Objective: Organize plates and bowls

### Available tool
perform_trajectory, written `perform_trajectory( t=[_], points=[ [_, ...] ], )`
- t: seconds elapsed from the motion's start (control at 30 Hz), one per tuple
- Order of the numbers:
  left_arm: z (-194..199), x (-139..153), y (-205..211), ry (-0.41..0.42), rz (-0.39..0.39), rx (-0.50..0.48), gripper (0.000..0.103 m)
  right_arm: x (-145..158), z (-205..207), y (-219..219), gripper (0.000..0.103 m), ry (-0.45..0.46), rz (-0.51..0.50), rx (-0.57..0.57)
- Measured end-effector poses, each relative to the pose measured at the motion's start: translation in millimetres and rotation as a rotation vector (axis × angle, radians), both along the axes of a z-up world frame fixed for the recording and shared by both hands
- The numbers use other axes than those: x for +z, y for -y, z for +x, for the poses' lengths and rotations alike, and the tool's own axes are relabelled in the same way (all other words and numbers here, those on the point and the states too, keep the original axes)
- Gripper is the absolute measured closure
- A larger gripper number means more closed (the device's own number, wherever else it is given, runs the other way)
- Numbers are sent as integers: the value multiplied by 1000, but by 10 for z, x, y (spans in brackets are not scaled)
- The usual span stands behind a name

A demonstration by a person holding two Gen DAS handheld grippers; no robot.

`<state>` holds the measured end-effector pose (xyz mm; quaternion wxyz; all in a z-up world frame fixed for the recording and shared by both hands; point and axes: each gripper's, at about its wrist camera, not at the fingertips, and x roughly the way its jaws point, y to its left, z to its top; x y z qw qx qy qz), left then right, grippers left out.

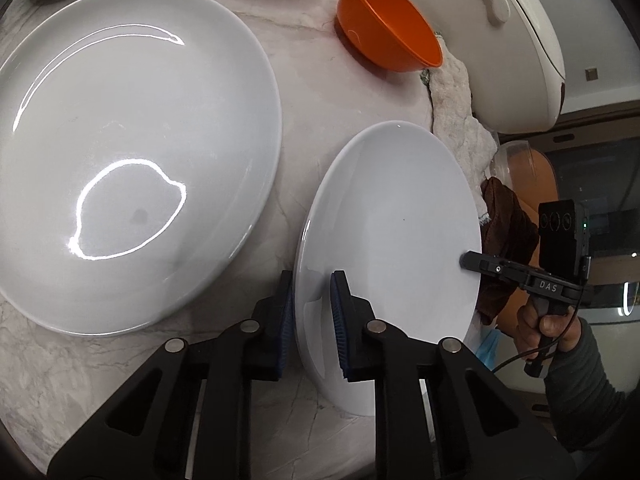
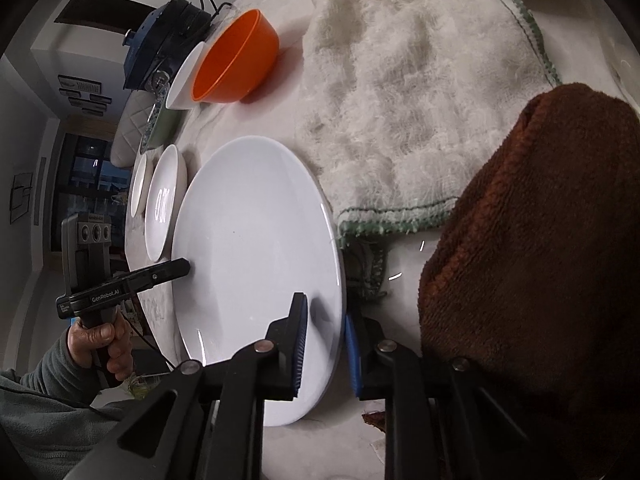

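A small white plate [image 1: 392, 232] lies between my two grippers over the marble counter [image 1: 304, 92]. My left gripper [image 1: 313, 292] is shut on its near rim, one blue pad under the edge and one on the upper face. My right gripper [image 1: 466, 258] bites the opposite rim; in its own view this gripper [image 2: 325, 312] is shut on the plate [image 2: 256, 256], and my left gripper [image 2: 186, 268] shows at the far edge. I cannot tell whether the plate rests on the counter. A large white plate [image 1: 132, 152] lies to the left. An orange bowl [image 1: 384, 32] sits behind.
A white towel [image 2: 412, 100] and a brown cloth [image 2: 540, 260] lie right of the held plate. A white bowl [image 2: 184, 80] stands beside the orange bowl [image 2: 236, 60], with two more white plates [image 2: 164, 200] further along. A white lidded pot [image 1: 500, 40] stands at the back right.
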<state>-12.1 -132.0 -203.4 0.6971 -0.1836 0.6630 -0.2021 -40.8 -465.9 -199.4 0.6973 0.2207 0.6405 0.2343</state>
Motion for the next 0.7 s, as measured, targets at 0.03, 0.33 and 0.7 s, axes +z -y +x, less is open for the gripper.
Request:
perform_trajectory(
  t=[0.03,0.33,0.7],
  points=[
    [21,-5,-12,-7,-4,17,87,0,2,-5,84,-2,-3,-6],
    [66,51,127,35,68,-47,87,26,-47,23,87,6,-26,-31],
    [-60,175,157,62,71,-78,87,155,-126,-80,87,35,-47,-58]
  ],
)
